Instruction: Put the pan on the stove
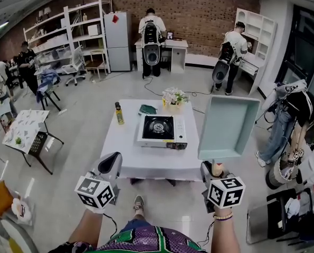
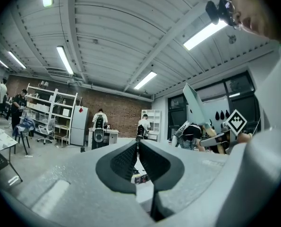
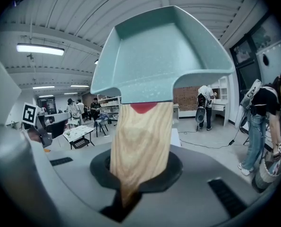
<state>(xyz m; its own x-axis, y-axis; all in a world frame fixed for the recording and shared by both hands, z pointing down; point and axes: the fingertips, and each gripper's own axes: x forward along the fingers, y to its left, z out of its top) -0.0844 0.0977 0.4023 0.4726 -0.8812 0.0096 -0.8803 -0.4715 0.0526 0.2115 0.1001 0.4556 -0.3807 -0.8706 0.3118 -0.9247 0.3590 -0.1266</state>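
right tongs [image 1: 215, 168] gripping pan [image 1: 226, 126], bottle [image 1: 118, 114] beside stove [image 1: 162, 131]

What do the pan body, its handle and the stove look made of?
The pan: pale teal, matte, faintly speckled coating, probably over metal; the base material does not show. Its handle: light wood or wood-look, clear grain, satin finish. The stove: white casing, likely painted sheet metal, with a black top panel; too small to say more.
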